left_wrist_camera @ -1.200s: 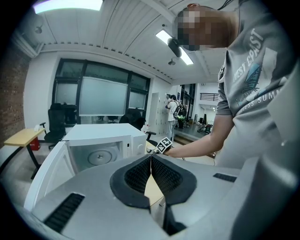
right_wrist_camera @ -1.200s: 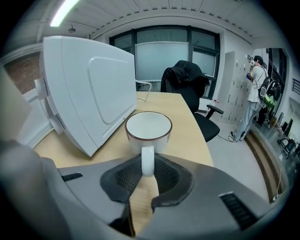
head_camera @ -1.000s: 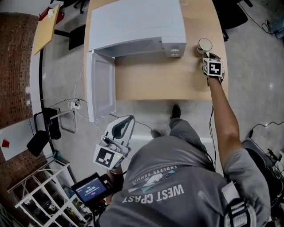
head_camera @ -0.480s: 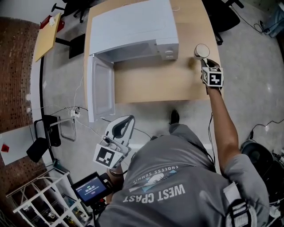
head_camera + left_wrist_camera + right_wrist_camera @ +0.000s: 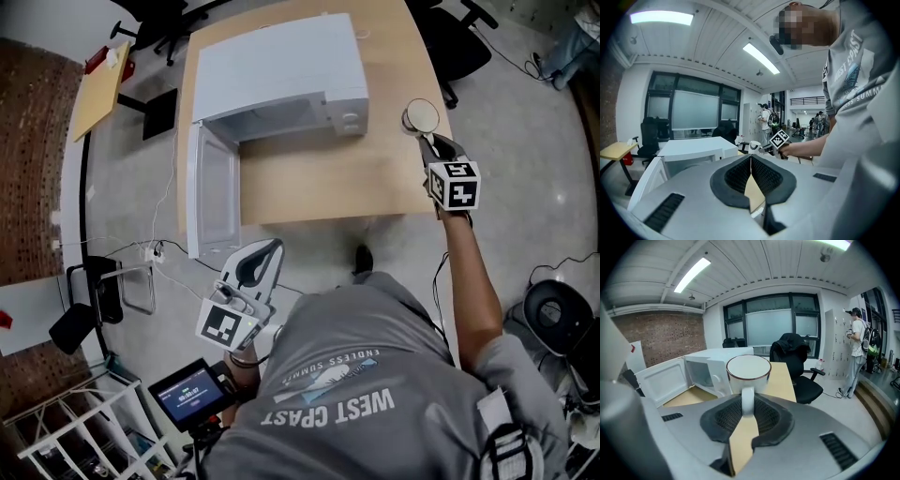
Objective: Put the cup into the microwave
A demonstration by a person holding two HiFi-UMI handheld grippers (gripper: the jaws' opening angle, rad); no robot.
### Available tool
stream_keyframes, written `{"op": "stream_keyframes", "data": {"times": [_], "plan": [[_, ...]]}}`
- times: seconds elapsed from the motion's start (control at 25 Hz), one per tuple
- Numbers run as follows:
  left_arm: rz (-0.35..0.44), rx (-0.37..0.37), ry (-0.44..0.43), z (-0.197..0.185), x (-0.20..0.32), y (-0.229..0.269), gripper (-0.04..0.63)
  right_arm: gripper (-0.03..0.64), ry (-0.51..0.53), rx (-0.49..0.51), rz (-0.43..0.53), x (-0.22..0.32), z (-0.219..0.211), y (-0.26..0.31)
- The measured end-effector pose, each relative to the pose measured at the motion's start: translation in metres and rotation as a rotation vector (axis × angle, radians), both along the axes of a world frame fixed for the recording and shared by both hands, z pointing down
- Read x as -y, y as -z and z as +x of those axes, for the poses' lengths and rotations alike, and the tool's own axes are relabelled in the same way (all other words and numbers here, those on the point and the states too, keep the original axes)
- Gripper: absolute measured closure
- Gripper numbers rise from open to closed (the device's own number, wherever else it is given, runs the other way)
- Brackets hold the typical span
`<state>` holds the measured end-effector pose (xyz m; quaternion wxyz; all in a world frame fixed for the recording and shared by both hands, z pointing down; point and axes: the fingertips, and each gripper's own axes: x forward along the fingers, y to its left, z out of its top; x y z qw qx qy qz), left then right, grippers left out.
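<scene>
Right hand-held gripper [image 5: 747, 405] — clamped on cup [image 5: 748, 375] handle

The head view was evenly and fairly brightly lit, with soft shade inside the microwave [image 5: 281, 117] and a faint shadow on the table [image 5: 319, 178] just in front of it. Its edges bowed slightly. Ceiling strips [image 5: 761, 58] lit both gripper views and burned out to white glare. The windows [image 5: 773, 326] looked pale and washed. Those wide lenses bent straight lines hard and left black corners. The cup [image 5: 748, 372] was sharp.
</scene>
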<state>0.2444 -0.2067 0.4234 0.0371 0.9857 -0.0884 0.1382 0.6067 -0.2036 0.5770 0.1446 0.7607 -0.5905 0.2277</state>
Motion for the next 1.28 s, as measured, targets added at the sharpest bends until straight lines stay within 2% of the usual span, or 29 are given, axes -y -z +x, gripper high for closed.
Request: {"op": "stream_keyframes", "data": {"times": [0.28,0.4,0.64,0.76,1.0,1.28], "plan": [[0.025,-0.036,-0.058,-0.026,-0.010,0.016,0.574,0.545,0.060,-0.031,0.080,-0.026,-0.064,0.077],[0.031,-0.077,-0.060,-0.042,-0.013,0.029,0.574,0.545,0.103,-0.042,0.102,-0.040,-0.095,0.114],[-0.001,-0.106,-0.069,-0.097,-0.008,0.033,0.574,0.545,0.154,-0.069,0.129,-0.064,-0.177,0.166],[-0.005,-0.147,-0.065,-0.120,-0.002,0.037,0.574,0.545,0.185,-0.092,0.161,-0.063,-0.218,0.188],[-0.001,-0.178,-0.078,-0.153,-0.010,0.036,0.574,0.545,0.284,-0.114,0.203,-0.073,-0.292,0.230],[0.019,-0.225,-0.121,-0.231,0.005,0.052,0.574,0.545,0.341,-0.109,0.259,-0.069,-0.410,0.268]]}}
